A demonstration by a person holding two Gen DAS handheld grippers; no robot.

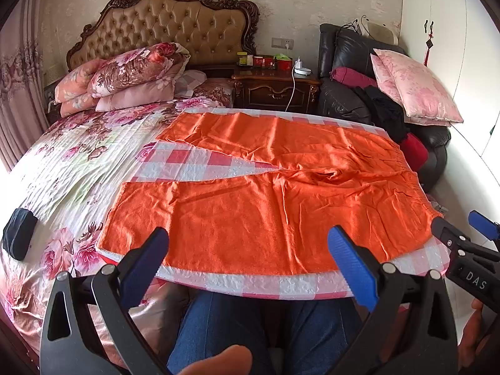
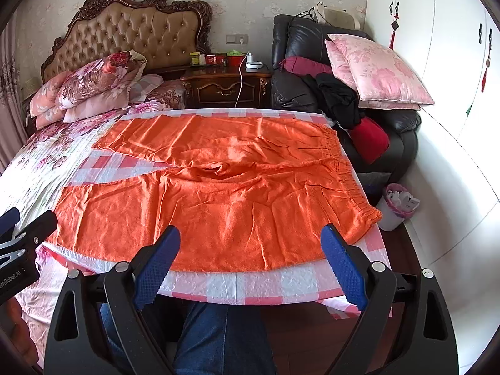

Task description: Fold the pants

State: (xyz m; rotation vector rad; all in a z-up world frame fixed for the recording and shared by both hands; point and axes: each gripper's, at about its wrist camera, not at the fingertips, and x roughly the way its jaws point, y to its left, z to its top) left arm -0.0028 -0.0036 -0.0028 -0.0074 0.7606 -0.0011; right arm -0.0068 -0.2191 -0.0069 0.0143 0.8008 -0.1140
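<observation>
I have the orange pants (image 1: 265,193) laid flat on the pink-checked board (image 1: 250,284), both legs running away to the left and the elastic waistband (image 2: 353,181) at the right end. Nothing is folded yet, so I judge this the very start: the approach before the first grasp.

My left gripper (image 1: 248,261) hangs with its jaws spread wide and nothing between them; the near leg's lower edge lies just beyond its fingertips, and that leg's cuff sits off past the left jaw. My right gripper (image 2: 250,261) is likewise spread, pinching nothing, with the near edge of the seat just ahead of its tips and the waistband corner just beyond its right jaw. Each tool shows at the margin of the other's view, so they are side by side along the near edge.

The next move, as I read it, calls for bringing both jaws down onto the near edge, one toward the cuff, one toward the waistband, closing on fabric alone and not the checked cover, then carrying the near leg over onto the far leg (image 1: 250,134). The rumpled crotch (image 2: 218,168) may bunch when lifted.
</observation>
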